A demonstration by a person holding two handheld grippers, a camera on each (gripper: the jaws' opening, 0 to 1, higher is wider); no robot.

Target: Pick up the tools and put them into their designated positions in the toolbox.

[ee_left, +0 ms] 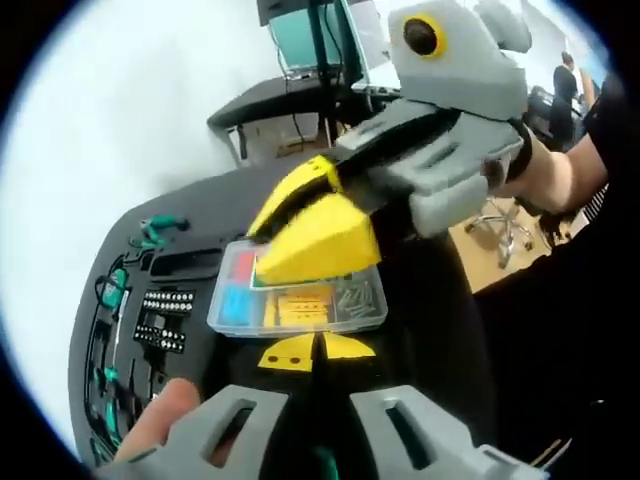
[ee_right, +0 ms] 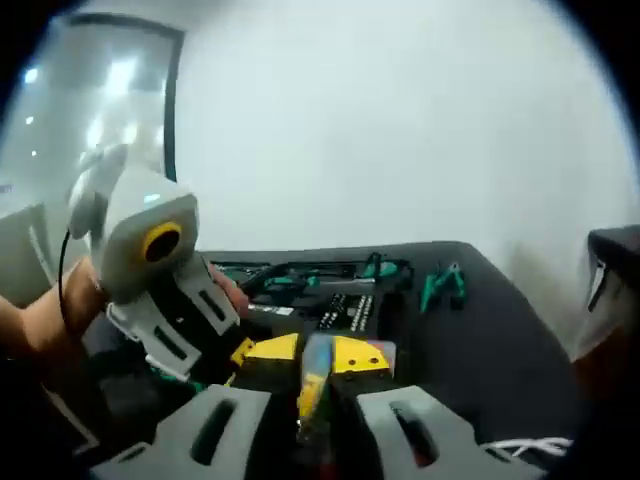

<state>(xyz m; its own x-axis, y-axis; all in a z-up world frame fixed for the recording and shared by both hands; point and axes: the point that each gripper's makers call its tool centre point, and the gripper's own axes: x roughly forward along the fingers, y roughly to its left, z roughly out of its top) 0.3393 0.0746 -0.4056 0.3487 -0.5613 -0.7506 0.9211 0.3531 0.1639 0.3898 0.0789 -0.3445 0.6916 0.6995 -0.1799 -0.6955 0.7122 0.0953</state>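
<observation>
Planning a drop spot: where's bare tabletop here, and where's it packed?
Free: the black table right of the toolbox, beyond the loose green pliers toward the table's edge. Crowded: over the clear parts case, where both grippers meet, right gripper above it and left gripper below. The toolbox tray is full of slots and bits.

- a white wall (ee_right: 400, 120) behind the black table (ee_right: 500, 330)
- a dark desk (ee_left: 270, 100) (with a teal monitor (ee_left: 300, 35) on it)
- a wheeled office chair (ee_left: 500, 225) on a wooden floor (ee_left: 490, 260)
- a person (ee_left: 566, 75) standing far off
</observation>
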